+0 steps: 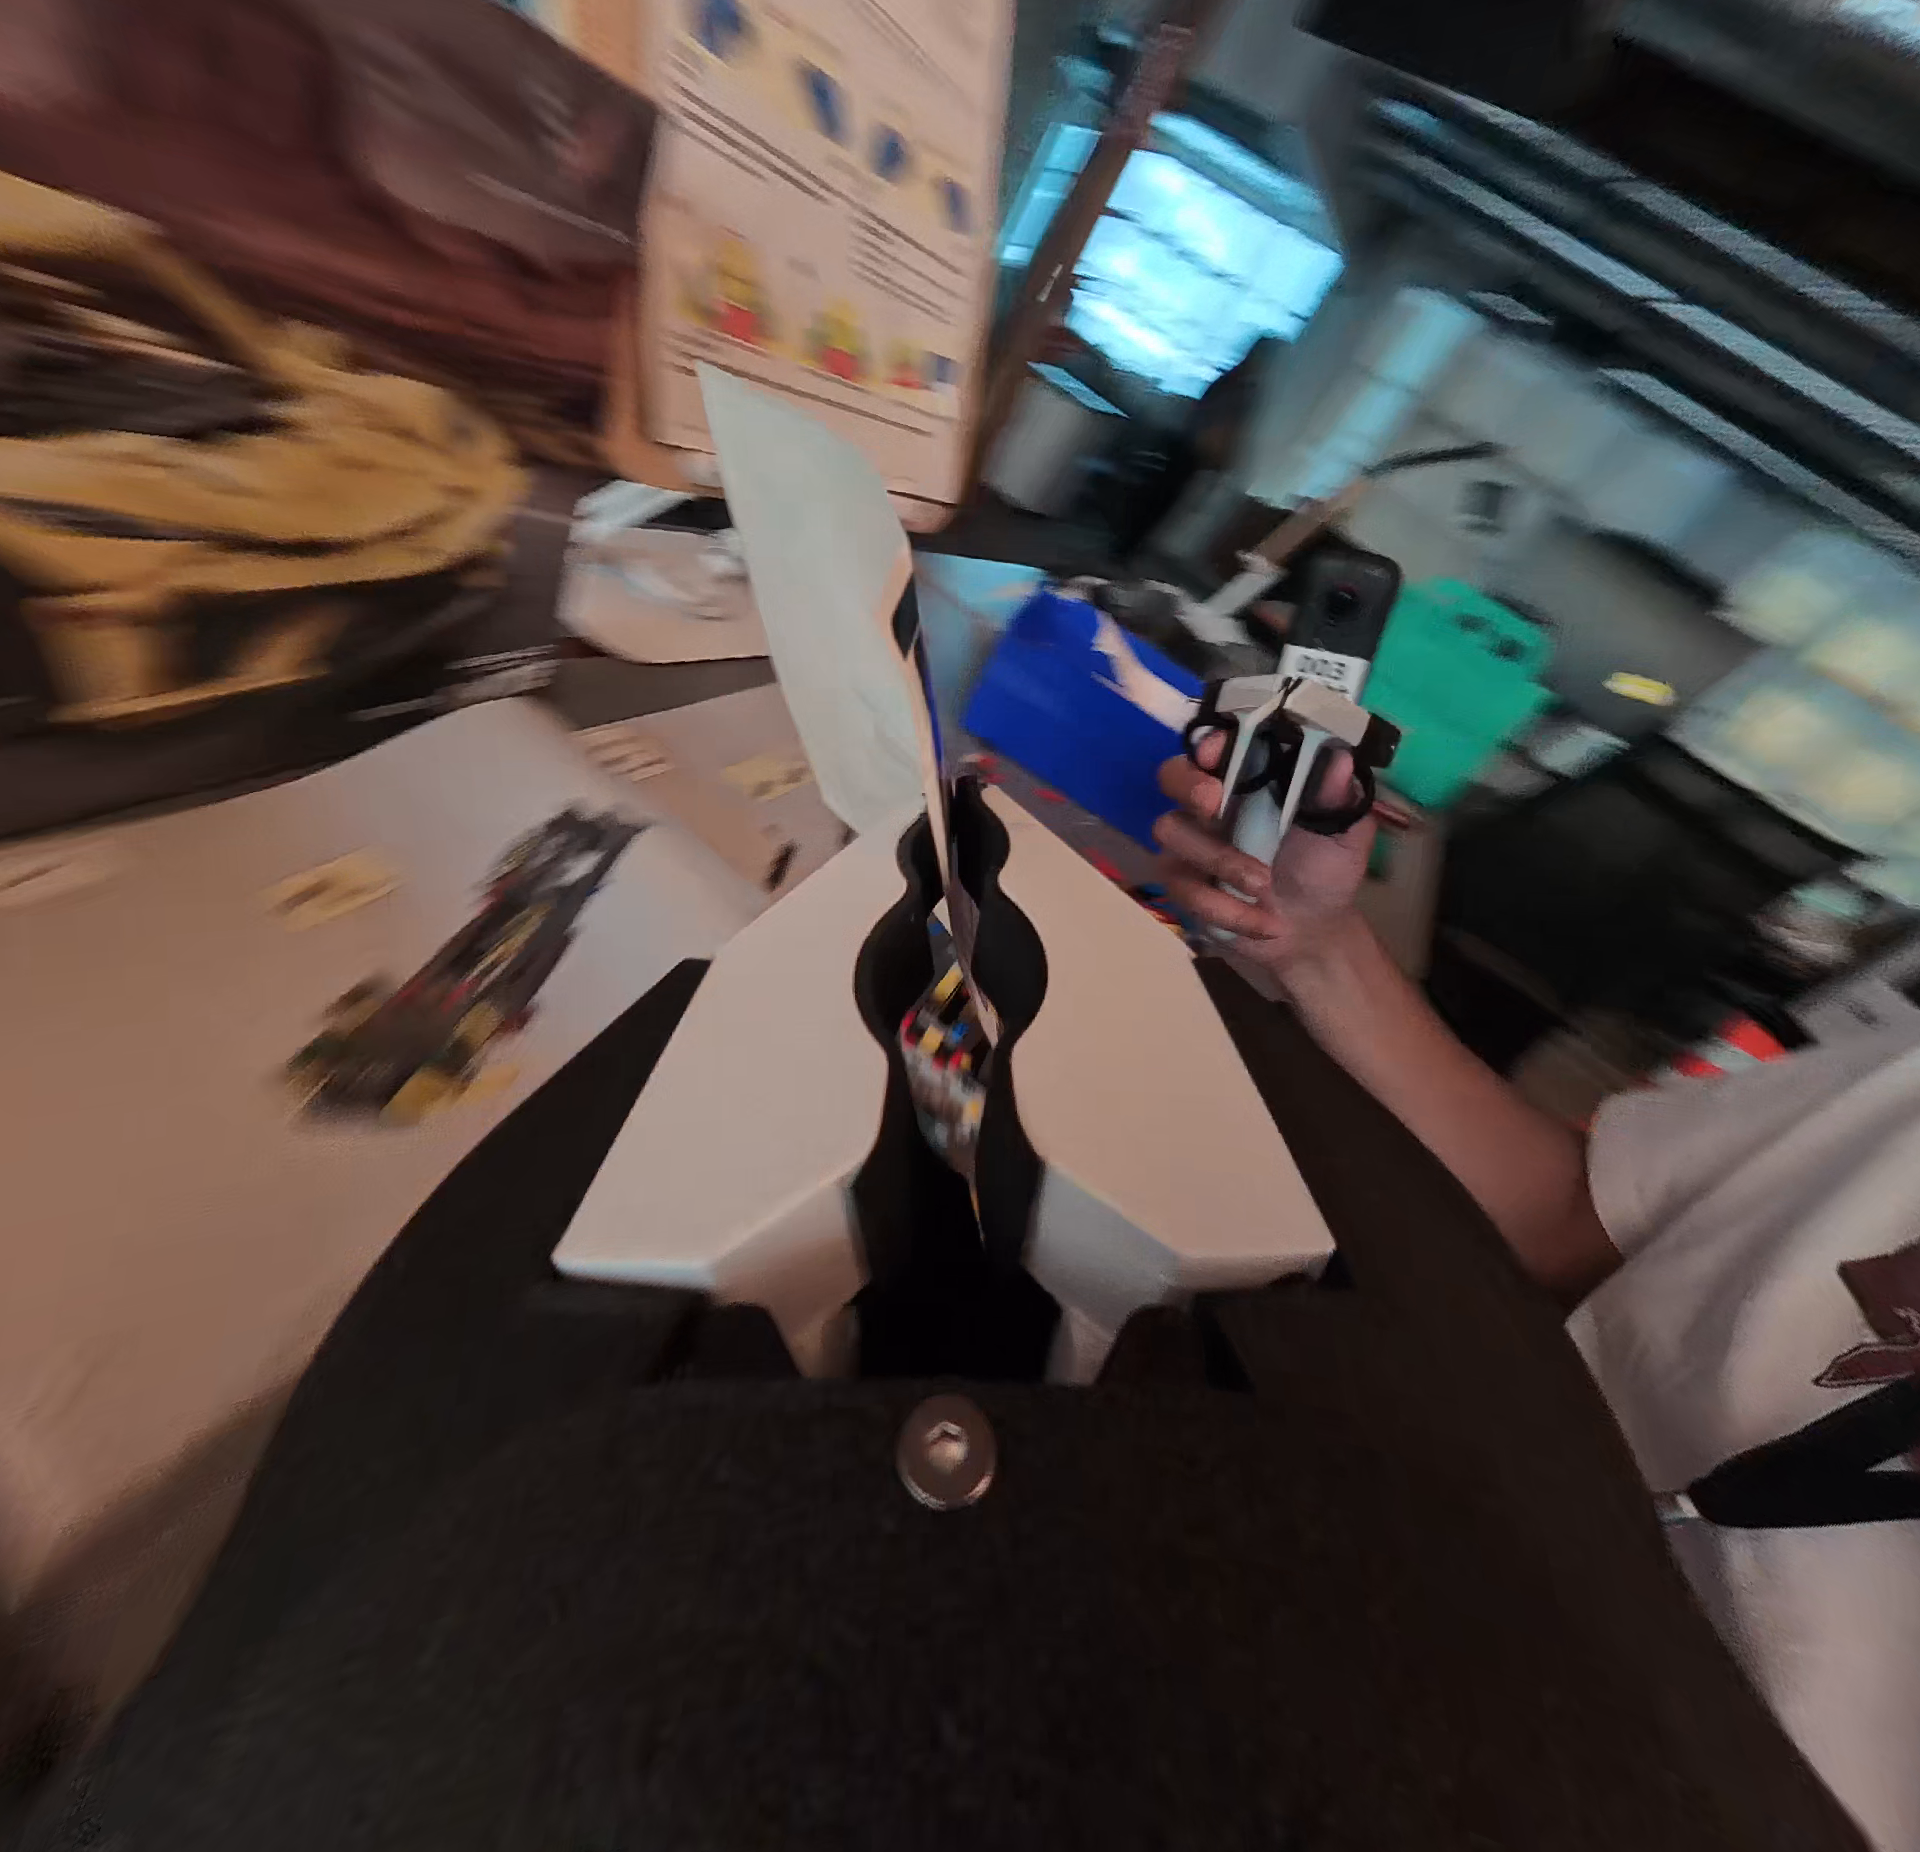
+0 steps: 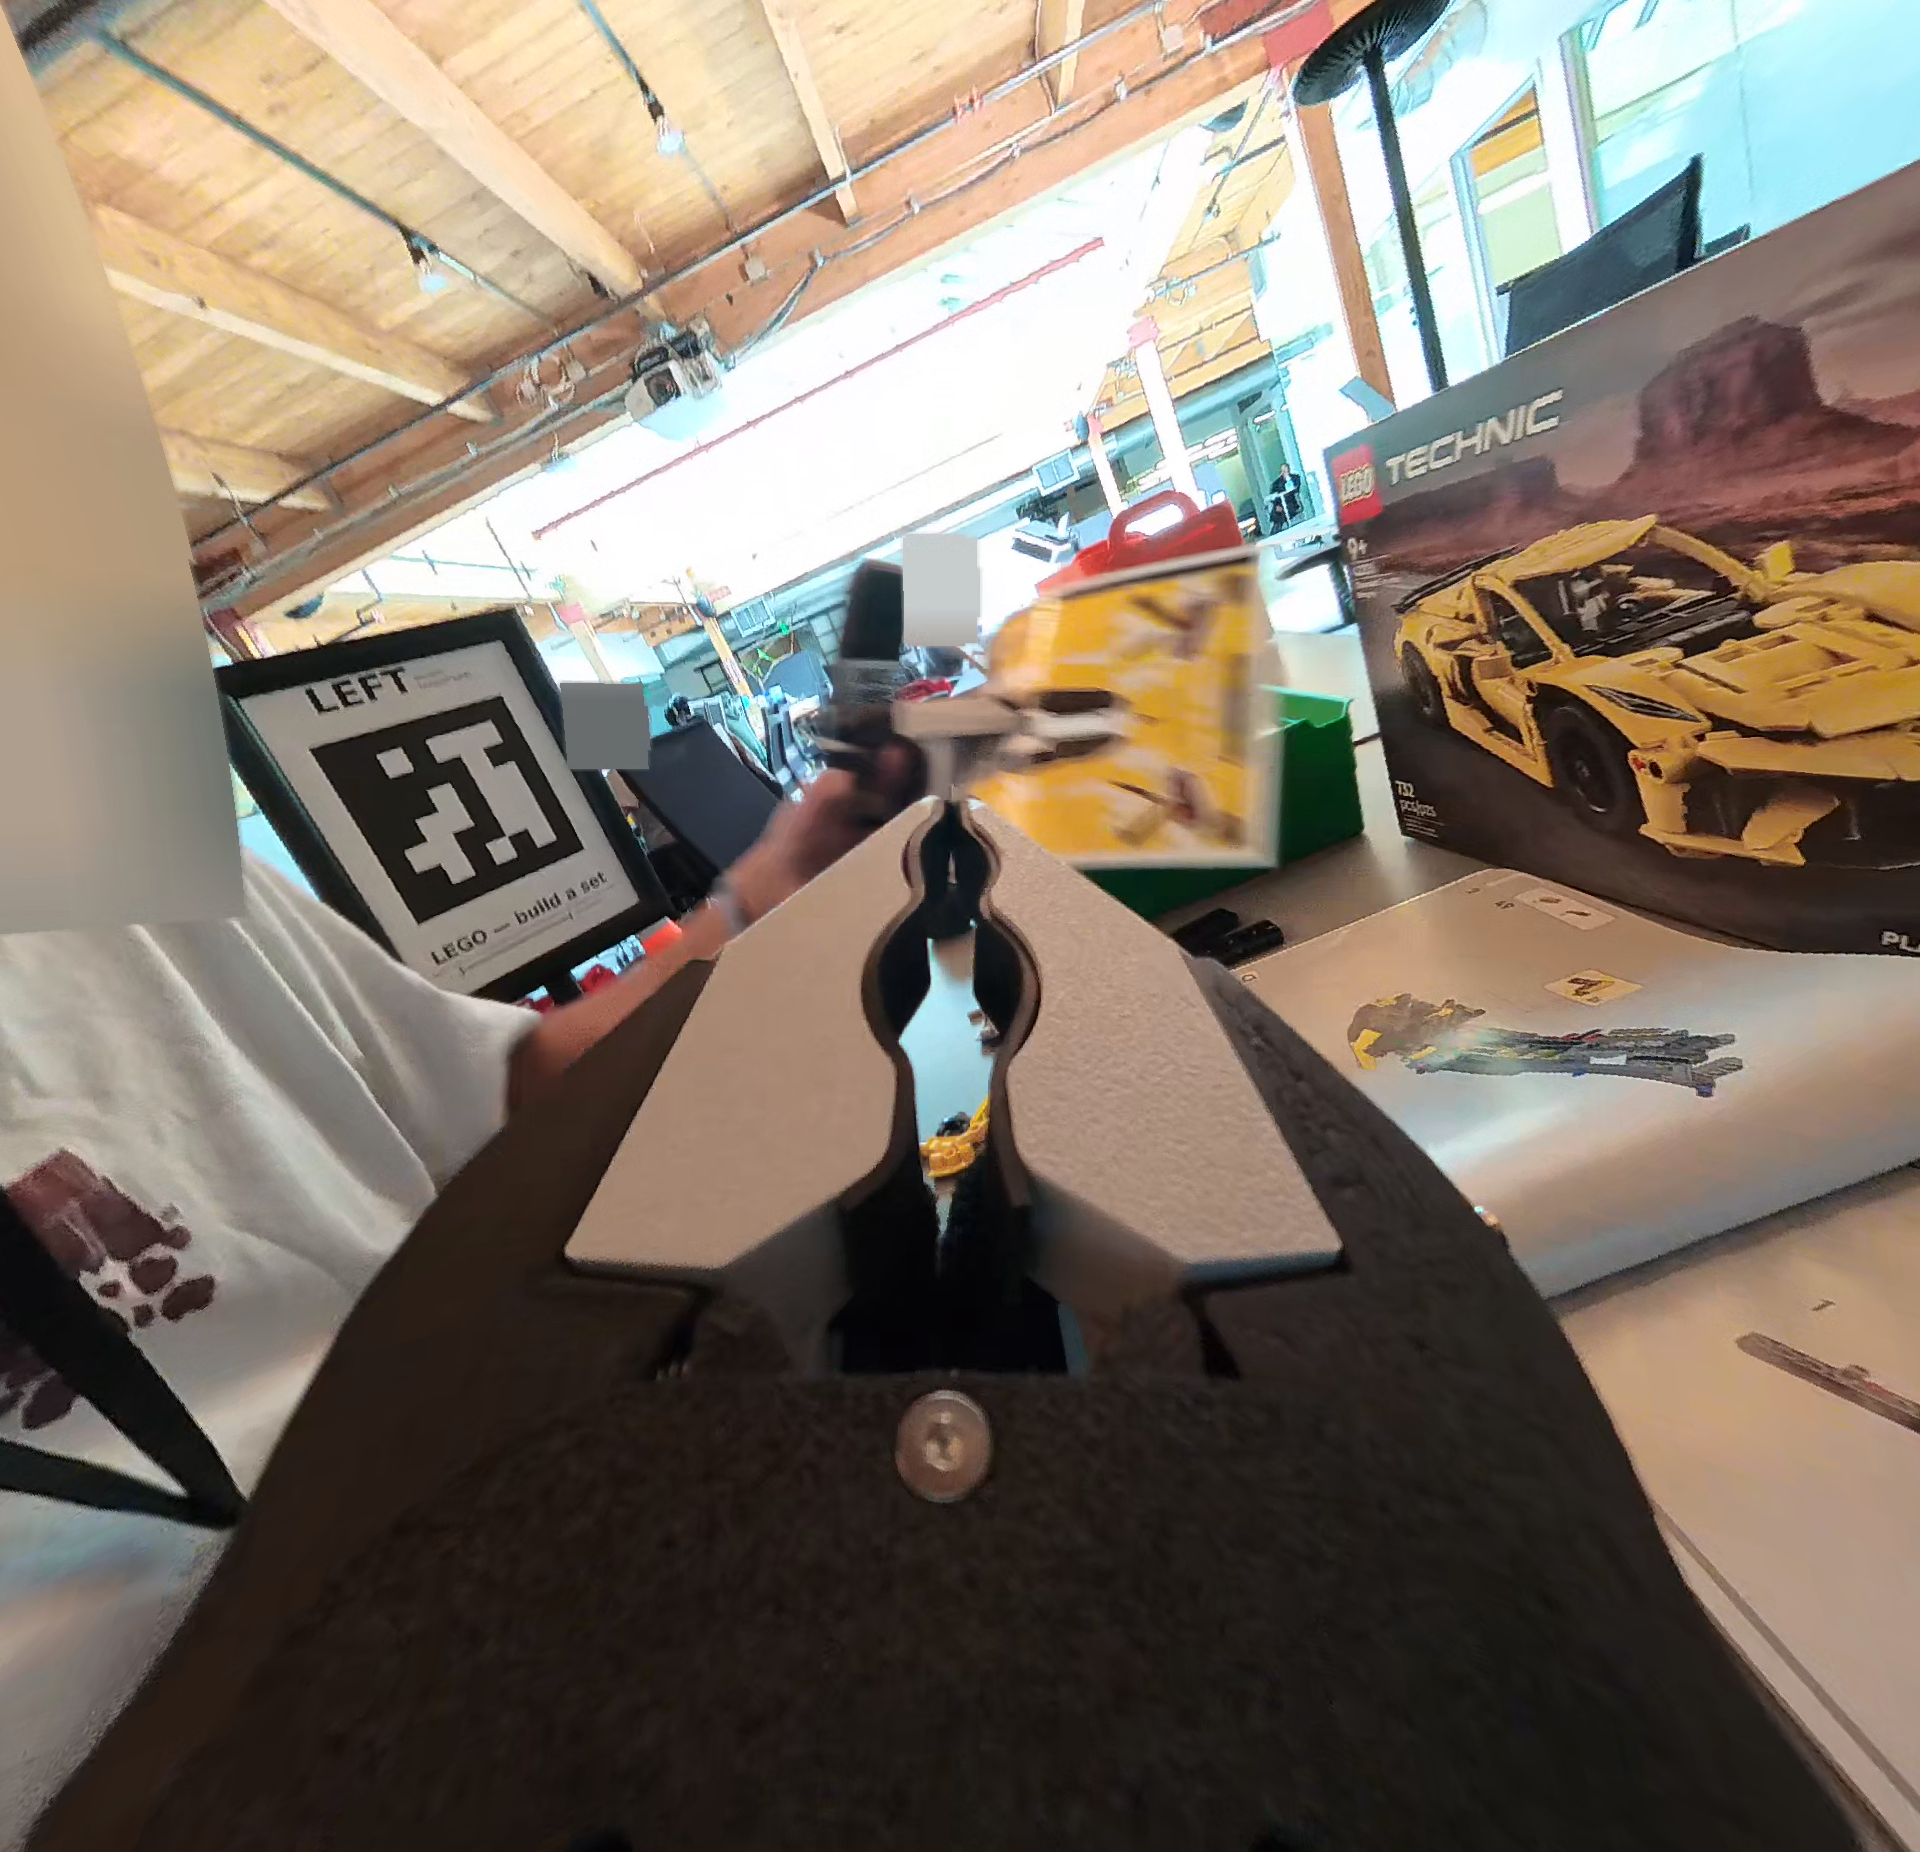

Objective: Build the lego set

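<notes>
The booklet is pinched between the fingers of the left gripper and stands on edge above the tips, its lower printed part running down between the fingers. In the right wrist view the same booklet shows its yellow cover, held up in the air ahead of the right gripper, blurred.

The right gripper has its fingers pressed together at the tips and holds nothing. A small yellow part shows through the gap lower between its fingers; what it rests on cannot be told.

To the right of the right gripper an open manual lies flat on the table. Beyond the manual the set box stands upright, printed with a yellow car. A green bin sits behind the booklet, left of the box.

To the left of the right gripper a marker sign stands tilted in a black frame.

In the left wrist view a blue bin lies beyond the tips, and a hand holds the right gripper to the right.
</notes>
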A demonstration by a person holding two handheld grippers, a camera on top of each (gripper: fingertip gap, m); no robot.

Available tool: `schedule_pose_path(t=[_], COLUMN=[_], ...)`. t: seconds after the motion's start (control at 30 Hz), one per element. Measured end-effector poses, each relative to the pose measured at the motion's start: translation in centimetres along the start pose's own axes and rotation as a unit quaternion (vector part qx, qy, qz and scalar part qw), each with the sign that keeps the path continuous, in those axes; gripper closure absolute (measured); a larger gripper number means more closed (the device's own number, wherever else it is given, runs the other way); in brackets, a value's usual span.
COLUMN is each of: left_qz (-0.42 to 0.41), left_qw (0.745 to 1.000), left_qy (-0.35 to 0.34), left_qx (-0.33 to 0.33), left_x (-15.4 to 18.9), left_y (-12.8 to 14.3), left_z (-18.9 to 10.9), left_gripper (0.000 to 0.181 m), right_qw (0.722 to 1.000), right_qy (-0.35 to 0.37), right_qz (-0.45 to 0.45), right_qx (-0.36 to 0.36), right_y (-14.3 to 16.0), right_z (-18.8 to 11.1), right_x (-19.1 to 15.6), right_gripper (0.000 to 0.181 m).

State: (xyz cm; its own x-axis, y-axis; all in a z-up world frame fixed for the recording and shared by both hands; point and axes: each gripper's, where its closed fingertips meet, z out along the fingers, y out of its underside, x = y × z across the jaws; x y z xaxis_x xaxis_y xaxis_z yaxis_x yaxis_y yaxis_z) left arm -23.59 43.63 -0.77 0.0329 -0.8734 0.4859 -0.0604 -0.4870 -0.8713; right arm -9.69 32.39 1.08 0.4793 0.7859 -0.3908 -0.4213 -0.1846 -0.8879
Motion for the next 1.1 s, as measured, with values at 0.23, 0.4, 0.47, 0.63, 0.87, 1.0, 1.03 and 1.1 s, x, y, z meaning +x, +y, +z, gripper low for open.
schedule_pose_path(t=[0.23,0.4,0.47,0.63,0.87,1.0,1.03,1.1], left_qz=[-0.121,-0.274,-0.312,-0.378,-0.336,-0.308,-0.302,-0.286], left_qw=[0.954,0.890,0.867,0.808,0.769,0.749,0.748,0.744], left_qy=[-0.256,-0.343,-0.364,-0.418,-0.529,-0.579,-0.584,-0.599], left_qx=[0.099,0.128,0.133,0.174,0.125,0.092,0.087,0.071], left_x=[0.1,-2.8,-3.8,-7.0,-8.9,-9.3,-9.3,-9.2], left_y=[3.5,12.7,15.4,18.3,19.1,19.0,19.0,19.2], left_z=[-19.1,-28.0,-29.6,-32.1,-33.7,-34.6,-34.6,-34.8], left_gripper=[0.181,0.181,0.181,0.181,0.174,0.155,0.152,0.143], right_qw=[1.000,1.000,1.000,0.999,0.999,0.999,0.999,0.999], right_qy=[-0.004,0.001,0.005,0.014,0.017,0.013,0.013,0.012], right_qz=[0.000,-0.001,-0.002,-0.004,-0.003,-0.001,-0.001,0.000], right_qx=[-0.020,-0.026,-0.027,-0.029,-0.032,-0.033,-0.032,-0.032], right_y=[0.9,1.1,1.2,1.2,1.3,1.3,1.3,1.3], right_z=[0.8,0.9,0.9,0.7,0.6,0.6,0.6,0.6], right_x=[-0.4,-0.2,-0.1,0.4,0.6,0.4,0.4,0.4], right_gripper=[0.181,0.181,0.181,0.181,0.181,0.181,0.181,0.181])
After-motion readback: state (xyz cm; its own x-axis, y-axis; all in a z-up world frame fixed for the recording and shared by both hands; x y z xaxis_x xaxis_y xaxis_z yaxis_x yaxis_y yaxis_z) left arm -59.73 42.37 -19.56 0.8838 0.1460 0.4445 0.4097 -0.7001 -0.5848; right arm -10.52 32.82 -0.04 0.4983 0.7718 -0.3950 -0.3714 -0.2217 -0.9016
